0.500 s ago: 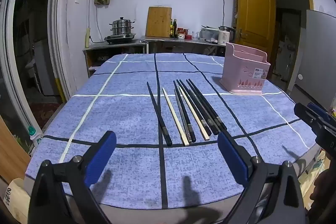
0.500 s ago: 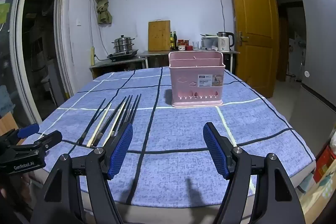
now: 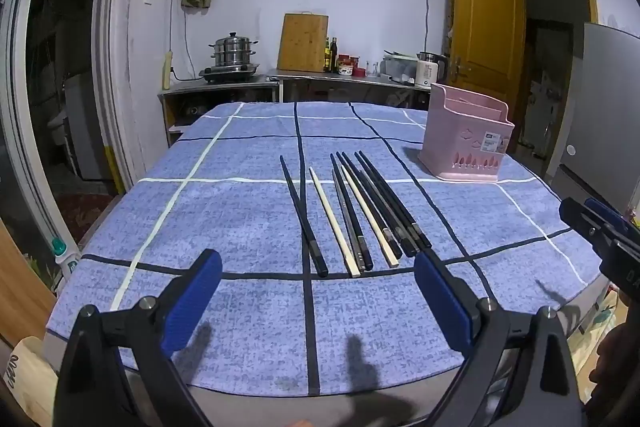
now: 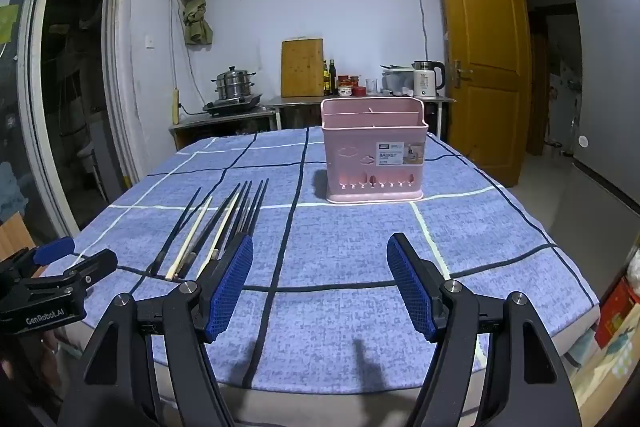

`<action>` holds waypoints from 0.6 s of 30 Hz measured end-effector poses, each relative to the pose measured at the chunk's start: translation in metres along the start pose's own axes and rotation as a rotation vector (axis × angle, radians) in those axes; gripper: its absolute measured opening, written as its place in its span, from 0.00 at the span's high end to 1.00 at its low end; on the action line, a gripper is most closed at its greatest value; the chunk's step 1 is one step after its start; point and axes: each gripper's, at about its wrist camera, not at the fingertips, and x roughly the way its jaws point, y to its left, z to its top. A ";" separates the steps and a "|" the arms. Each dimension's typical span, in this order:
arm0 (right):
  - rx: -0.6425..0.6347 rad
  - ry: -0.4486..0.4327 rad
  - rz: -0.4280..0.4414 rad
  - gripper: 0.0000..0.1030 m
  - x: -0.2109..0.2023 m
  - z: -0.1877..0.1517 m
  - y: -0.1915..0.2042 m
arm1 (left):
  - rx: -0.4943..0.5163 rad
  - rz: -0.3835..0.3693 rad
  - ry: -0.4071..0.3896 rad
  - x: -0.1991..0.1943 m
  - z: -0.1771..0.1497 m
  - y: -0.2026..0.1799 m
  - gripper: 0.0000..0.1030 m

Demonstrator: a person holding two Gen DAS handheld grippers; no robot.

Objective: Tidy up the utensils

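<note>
"BASKET" on pink holder [image 4: 374, 151] label; "GenRobot.AI" on left gripper [image 4: 60, 259].

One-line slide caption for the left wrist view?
Open left gripper hovers before chopsticks on the tablecloth, pink basket beyond.

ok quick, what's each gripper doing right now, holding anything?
Left gripper: open, holding nothing, short of the chopsticks.
Right gripper: open, holding nothing, facing the basket.

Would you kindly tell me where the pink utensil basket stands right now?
The pink utensil basket stands upright on the blue tablecloth, straight ahead in the right wrist view, to the right of and beyond the row of chopsticks.
</note>
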 end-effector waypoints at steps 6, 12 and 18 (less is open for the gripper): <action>-0.001 0.007 -0.004 0.32 0.003 0.000 0.002 | 0.003 -0.002 0.004 0.000 0.001 0.000 0.05; -0.002 0.007 -0.003 0.32 0.003 0.000 0.001 | -0.001 -0.007 0.008 0.000 0.000 0.001 0.05; -0.002 0.007 -0.003 0.32 0.003 0.000 0.001 | 0.000 -0.008 0.010 0.002 0.000 0.001 0.05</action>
